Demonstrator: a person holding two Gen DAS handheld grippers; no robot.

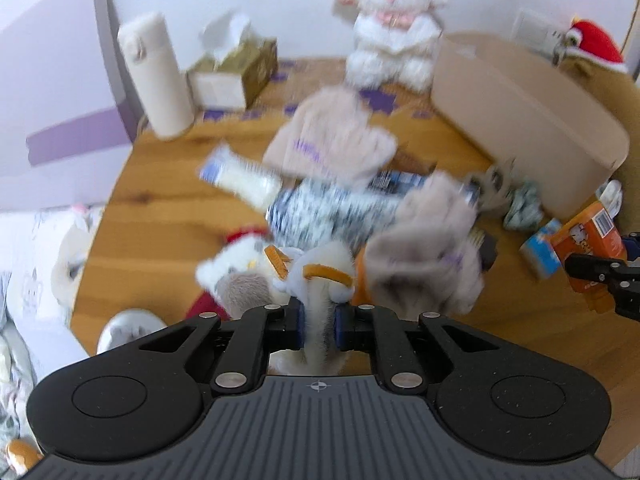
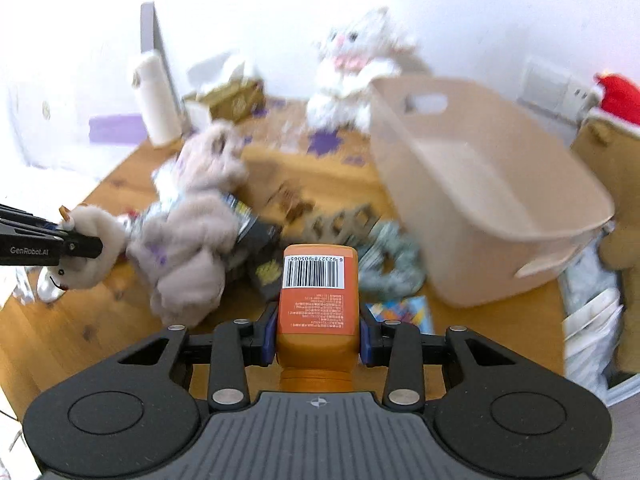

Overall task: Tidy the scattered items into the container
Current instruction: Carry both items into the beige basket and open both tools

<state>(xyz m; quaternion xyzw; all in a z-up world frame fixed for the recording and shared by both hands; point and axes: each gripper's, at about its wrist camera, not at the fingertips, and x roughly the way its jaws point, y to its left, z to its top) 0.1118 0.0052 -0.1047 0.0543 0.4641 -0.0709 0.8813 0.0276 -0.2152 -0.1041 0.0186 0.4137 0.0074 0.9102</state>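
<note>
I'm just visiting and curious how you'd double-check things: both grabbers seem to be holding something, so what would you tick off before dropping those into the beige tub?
1. Right gripper clamped on the orange bottle: ok, the pads press on both of its sides.
2. Left gripper clamped on the small white plush toy: ok, though only a narrow part is pinched.
3. Beige tub open with room inside: ok, the part of its inside in view looks empty.
4. Tub upright: cannot tell, the picture is blurred.
5. Path from bottle to tub free: ok, only the low grey scrunchie lies between.
6. Grippers apart from each other: ok.
</note>
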